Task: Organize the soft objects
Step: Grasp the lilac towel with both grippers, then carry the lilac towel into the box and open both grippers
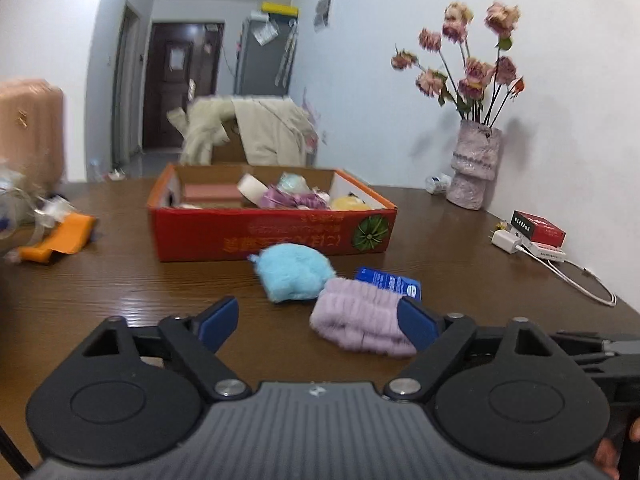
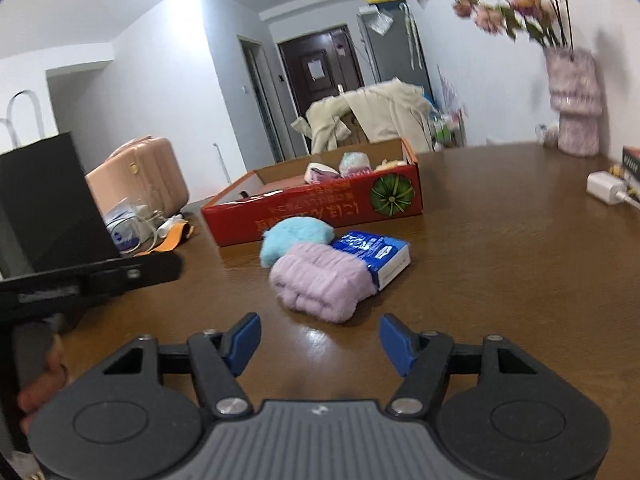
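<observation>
My left gripper (image 1: 316, 322) and right gripper (image 2: 318, 338) hang wide open, empty. Lilac plush (image 2: 322, 282) lies at twelve o'clock, touching the tissue pack (image 2: 374, 254) and blue plush (image 2: 294, 238); a careless pinch could drag both.

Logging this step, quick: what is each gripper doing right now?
Left gripper: open, holding nothing; the purple cloth lies by its right finger.
Right gripper: open, empty, short of the purple cloth.
</observation>
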`<state>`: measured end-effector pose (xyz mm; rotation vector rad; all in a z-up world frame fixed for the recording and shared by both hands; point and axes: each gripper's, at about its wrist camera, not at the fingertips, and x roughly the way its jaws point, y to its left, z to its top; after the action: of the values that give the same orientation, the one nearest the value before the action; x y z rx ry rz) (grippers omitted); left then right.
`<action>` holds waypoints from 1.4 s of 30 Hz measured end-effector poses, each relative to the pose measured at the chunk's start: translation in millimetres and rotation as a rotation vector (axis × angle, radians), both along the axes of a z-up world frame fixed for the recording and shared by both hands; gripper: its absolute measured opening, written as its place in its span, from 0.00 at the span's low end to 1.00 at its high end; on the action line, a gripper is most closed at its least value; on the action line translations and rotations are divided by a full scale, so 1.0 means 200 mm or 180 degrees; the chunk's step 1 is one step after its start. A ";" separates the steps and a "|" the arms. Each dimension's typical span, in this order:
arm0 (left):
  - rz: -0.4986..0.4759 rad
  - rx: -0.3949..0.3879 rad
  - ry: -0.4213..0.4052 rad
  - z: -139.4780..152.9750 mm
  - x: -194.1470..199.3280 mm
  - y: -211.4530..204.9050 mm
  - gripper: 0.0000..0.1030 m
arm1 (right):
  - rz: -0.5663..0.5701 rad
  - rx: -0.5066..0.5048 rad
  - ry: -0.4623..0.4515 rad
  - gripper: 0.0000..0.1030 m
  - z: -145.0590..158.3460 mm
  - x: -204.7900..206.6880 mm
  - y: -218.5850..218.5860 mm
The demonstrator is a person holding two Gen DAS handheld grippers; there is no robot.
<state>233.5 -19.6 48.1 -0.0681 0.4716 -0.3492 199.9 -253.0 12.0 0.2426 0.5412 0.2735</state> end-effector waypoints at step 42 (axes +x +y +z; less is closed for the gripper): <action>0.0053 -0.0847 0.0581 -0.02 0.16 0.10 0.23 | 0.0456 0.0199 0.0098 0.18 0.11 0.31 0.11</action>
<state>264.7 -0.2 43.1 -0.3646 0.6027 -0.3899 262.8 -230.7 33.6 0.2694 0.5821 0.4268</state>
